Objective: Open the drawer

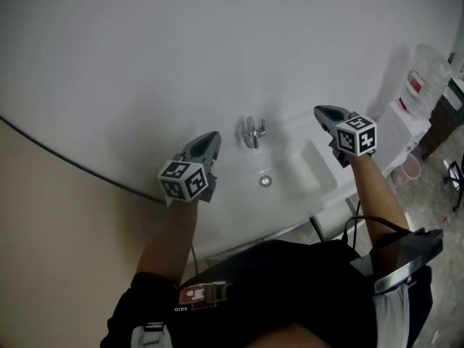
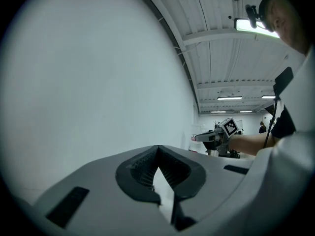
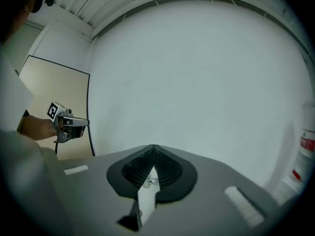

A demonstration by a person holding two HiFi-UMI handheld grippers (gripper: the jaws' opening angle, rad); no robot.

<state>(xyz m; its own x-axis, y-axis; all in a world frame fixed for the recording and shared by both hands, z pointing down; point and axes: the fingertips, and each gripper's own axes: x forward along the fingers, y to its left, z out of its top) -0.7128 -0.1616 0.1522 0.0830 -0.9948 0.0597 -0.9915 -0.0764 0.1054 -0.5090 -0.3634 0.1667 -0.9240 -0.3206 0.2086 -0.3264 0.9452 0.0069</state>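
Tapering left tongs point(image 2: 157, 148), ribbed black pads point(image 2: 173, 171)

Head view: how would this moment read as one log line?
left gripper: shut, empty | right gripper: shut, empty | faucet: between them | sink: below faucet | drawer: not in view

Not a single word you could actually read out here. The marker cube point(image 1: 185, 180) on your left tool point(image 1: 212, 136) and its twin point(image 1: 357, 135) on your right tool point(image 1: 320, 112) showed only black-and-white square patterns, with no letters or digits. The water bottle point(image 1: 426, 78) off to your right wore a red label, but its print was far too small to read. The red-and-white patch point(image 1: 201, 293) on your chest carried small print, too blurred to make out.
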